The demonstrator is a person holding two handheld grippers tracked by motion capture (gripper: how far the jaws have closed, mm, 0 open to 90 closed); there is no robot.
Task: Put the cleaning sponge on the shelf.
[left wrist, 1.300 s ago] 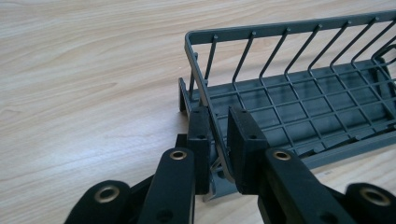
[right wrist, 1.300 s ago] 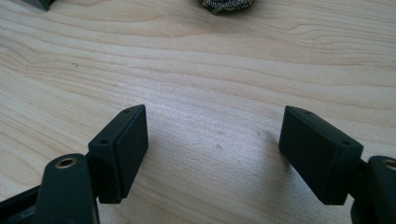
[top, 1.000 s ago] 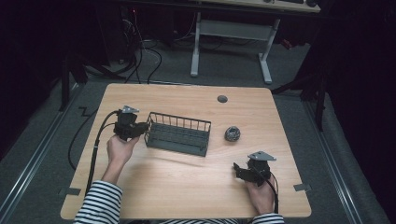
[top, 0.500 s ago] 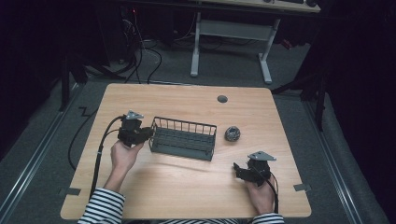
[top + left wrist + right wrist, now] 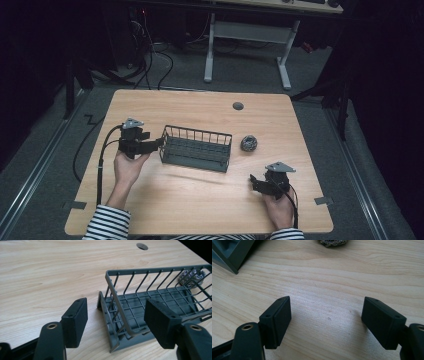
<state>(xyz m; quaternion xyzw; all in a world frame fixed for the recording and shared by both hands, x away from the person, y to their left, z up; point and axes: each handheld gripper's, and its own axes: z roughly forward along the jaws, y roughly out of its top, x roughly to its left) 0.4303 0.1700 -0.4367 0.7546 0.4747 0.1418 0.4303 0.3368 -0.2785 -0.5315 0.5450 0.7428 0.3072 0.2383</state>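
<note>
Overhead, a pale wooden surface (image 5: 200,200) with rounded corners stands on a grey floor (image 5: 45,165) in a dark room. A round cable hole (image 5: 238,106) sits near its far edge, right of the middle. Beyond that edge stands the white frame of another desk (image 5: 245,40), with cables (image 5: 150,55) lying on the floor beside it.

A dark wire basket (image 5: 196,148) rests upright near the middle of the surface, its long side running left to right. A steel scourer (image 5: 249,143) lies just off its right end, apart from it.

The left tool (image 5: 156,145) is at the basket's left end. Its jaws have just been opening and now stand spread, with the end wall between the pads and neither pad pressing on it. The right tool (image 5: 255,182) hovers near the front right corner, jaws spread over bare wood, well apart from the basket. A cable (image 5: 100,160) trails from the left tool toward the left edge. Striped sleeves (image 5: 107,225) come in at the near edge.
</note>
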